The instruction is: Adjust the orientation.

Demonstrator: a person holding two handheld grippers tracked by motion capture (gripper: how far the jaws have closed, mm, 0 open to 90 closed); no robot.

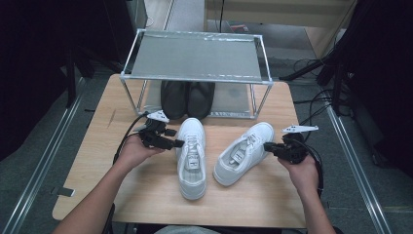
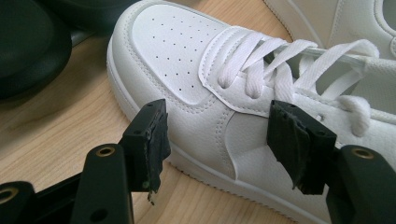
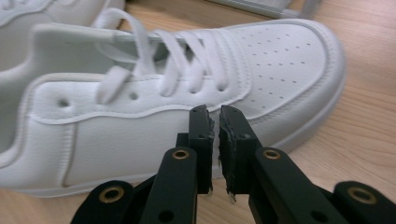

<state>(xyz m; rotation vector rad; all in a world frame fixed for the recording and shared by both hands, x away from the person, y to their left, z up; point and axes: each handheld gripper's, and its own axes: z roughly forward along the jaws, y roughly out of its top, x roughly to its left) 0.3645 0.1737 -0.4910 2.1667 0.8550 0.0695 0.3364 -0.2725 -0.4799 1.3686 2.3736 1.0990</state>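
Two white lace-up sneakers lie on the wooden table (image 1: 146, 195). The left sneaker (image 1: 191, 156) (image 2: 196, 70) points away from me, and the right sneaker (image 1: 243, 152) (image 3: 140, 126) is angled with its toe to the far right. My left gripper (image 1: 179, 143) (image 2: 224, 140) is open; its jaws stand wide apart facing the outer side of the left sneaker near the laces, with no contact. My right gripper (image 1: 267, 146) (image 3: 216, 135) is shut with nothing between its jaws, its tips right at the right sneaker's side wall below the laces.
A metal-framed rack (image 1: 195, 54) with a grey top shelf stands at the table's far side. A pair of black shoes (image 1: 187, 99) (image 2: 28, 42) sits under it, just beyond the left sneaker's toe. Cables trail from both grippers.
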